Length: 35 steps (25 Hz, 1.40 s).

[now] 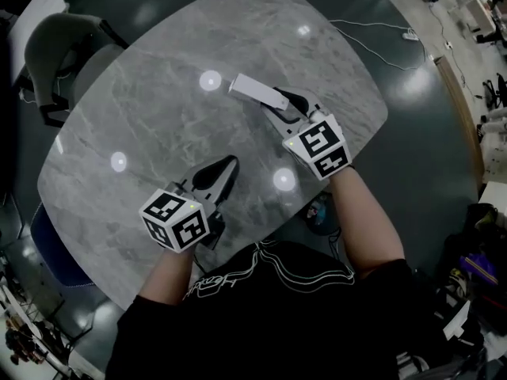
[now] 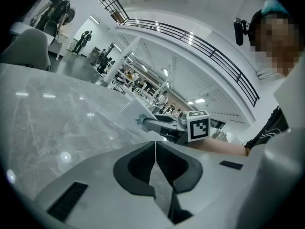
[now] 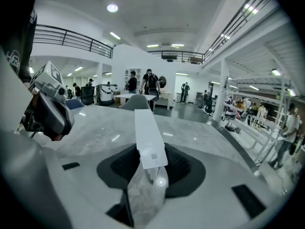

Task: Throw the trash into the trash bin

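The right gripper (image 3: pixel 151 163) has its fingers (image 3: pixel 177 168) clamped on the near end of a long, flat white box (image 3: pixel 145 128). The dark pads press on both sides of that end, which carries a small printed mark. The box runs straight out ahead of the fingers, over the grey marbled counter (image 3: pixel 205 132). I cannot tell whether its far end touches the surface.

In the head view the same box (image 1: pixel 255 89) sticks out up and to the left from the right gripper (image 1: pixel 281 105), above the middle of the counter (image 1: pixel 150 117). The gripper's marker cube (image 1: pixel 321 145) sits behind it, on a bare forearm.

The left gripper (image 2: pixel 155 149) has its fingers (image 2: pixel 138 168) pressed together with nothing between them; only a thin seam shows where the pads meet. In the head view it (image 1: pixel 226 166) hovers near the counter's near edge, well apart from the box, with its own marker cube (image 1: pixel 176 218) close to the person's black shirt (image 1: pixel 261 315).

Round light reflections dot the glossy counter. A grey chair (image 1: pixel 59 50) stands at its far left side, and a thin white cable (image 1: pixel 372 34) lies on the dark floor beyond the far right edge.
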### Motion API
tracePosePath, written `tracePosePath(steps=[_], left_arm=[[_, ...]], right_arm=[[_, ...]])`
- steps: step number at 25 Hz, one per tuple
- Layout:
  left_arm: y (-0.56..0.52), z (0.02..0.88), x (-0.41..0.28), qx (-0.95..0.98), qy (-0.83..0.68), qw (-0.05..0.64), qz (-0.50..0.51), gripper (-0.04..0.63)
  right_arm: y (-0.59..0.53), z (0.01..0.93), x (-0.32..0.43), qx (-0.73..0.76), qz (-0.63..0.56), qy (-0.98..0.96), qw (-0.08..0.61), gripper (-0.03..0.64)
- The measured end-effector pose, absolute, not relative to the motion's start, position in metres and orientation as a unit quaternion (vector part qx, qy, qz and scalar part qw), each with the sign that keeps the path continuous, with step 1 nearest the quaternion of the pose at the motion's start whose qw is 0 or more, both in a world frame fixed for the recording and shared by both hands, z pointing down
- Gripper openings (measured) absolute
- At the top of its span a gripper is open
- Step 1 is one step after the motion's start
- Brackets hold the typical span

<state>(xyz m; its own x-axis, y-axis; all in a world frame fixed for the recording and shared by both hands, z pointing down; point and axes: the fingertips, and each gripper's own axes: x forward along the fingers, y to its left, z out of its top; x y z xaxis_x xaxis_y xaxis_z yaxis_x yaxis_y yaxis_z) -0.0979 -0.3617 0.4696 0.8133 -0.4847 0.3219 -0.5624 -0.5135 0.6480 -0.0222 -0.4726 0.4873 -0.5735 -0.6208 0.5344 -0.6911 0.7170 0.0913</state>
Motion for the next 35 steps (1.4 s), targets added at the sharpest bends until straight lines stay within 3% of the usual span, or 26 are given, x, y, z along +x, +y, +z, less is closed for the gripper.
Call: tracePosePath(steps=[11,22,35], left_arm=[[-0.278,0.447,-0.025,0.900,-0.223,0.368,0.067,0.015],[-0.113,0.394,0.070,0.945,-0.089,0.305,0.080,0.015],[0.037,0.392,0.144,0.951,0.029,0.278,0.132,0.015]], right_arm=[[-0.358,0.420,0.068,0.479,0.069,-0.850,0.208,0.173],[-0.141,0.343,0.180,0.611,0.048,-0.769,0.182,0.173],[0.065,0.342,0.268,0.727,0.077,-0.664,0.155,0.173]])
